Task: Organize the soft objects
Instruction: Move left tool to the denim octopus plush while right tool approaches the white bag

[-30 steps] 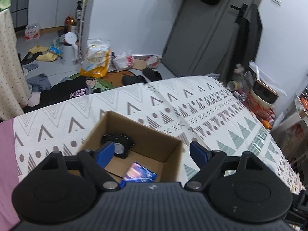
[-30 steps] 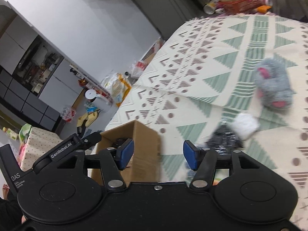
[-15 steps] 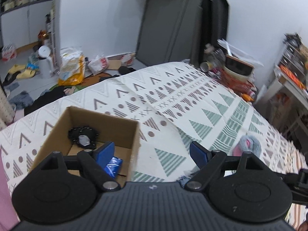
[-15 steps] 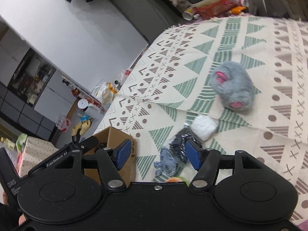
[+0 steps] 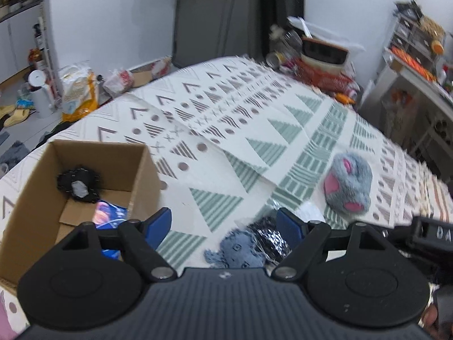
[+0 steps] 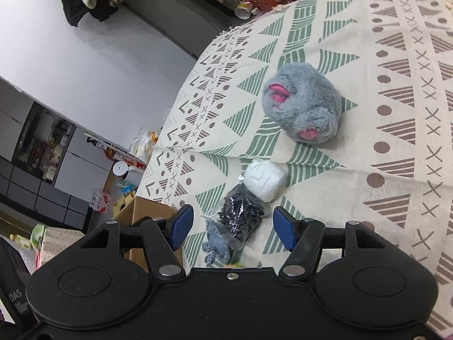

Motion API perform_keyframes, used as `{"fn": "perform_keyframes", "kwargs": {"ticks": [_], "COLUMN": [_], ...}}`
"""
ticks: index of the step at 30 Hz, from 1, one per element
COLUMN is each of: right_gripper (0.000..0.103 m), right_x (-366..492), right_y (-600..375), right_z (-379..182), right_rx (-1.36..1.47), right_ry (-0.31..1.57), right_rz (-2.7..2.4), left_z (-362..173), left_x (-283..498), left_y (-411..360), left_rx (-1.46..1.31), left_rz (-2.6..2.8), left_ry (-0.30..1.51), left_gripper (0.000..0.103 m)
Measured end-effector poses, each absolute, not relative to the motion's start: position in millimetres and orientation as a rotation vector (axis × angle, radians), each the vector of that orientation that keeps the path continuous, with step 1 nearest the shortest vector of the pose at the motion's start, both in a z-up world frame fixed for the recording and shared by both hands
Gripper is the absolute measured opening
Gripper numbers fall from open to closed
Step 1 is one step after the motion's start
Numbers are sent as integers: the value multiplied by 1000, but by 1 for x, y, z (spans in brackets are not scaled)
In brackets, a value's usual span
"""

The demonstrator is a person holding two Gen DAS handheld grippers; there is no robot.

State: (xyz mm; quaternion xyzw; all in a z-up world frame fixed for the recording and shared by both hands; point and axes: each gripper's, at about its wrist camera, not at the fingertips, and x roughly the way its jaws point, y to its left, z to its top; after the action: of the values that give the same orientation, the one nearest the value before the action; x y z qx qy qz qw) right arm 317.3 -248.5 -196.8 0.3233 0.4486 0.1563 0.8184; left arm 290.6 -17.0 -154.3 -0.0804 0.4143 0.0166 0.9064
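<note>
Fluffy grey plush (image 6: 303, 107) with pink patches sits out on the patterned cloth (image 6: 396, 56), kind of a rounded furry lump, with 2 pink spots showing from the right wrist view. Just beside it, nearer the camera, there's a white soft ball (image 6: 264, 180) touching a black item in crinkly clear wrap (image 6: 240, 214), and a small blue-grey knitted thing (image 6: 216, 245) pokes out from under that wrap.

Right gripper (image 6: 232, 228) hangs over that little pile with its blue fingers spread wide, nothing between them but air. Left gripper (image 5: 223, 226) is spread wide too and holding nothing, hovering above the cloth close to the same blue-grey piece.

Over on the left of the left wrist view is an open cardboard box (image 5: 141, 170) standing on the cloth. Inside it there's a black frilly item with a pale centre (image 5: 78, 184) and a shiny blue packet (image 5: 109, 216) lying on the bottom. Plush is well apart from the box.
</note>
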Motion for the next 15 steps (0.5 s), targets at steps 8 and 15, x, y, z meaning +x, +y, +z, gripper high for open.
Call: {"fn": "perform_keyframes", "kwargs": {"ticks": [8,15], "right_gripper": [62,62], "right_x": [333,348], "right_y": [-257,-260], "right_z": [-223,-241], "right_rx": [735,762], "right_ry": [992,1021], "right_rz": [343,366], "left_z": [-186,-210], "left_x": [305,315], "left_y": [-34,-46], "left_rx": [-88,-44], "left_rz": [30,17], "left_ry": [982,1060], "left_gripper": [68,53]}}
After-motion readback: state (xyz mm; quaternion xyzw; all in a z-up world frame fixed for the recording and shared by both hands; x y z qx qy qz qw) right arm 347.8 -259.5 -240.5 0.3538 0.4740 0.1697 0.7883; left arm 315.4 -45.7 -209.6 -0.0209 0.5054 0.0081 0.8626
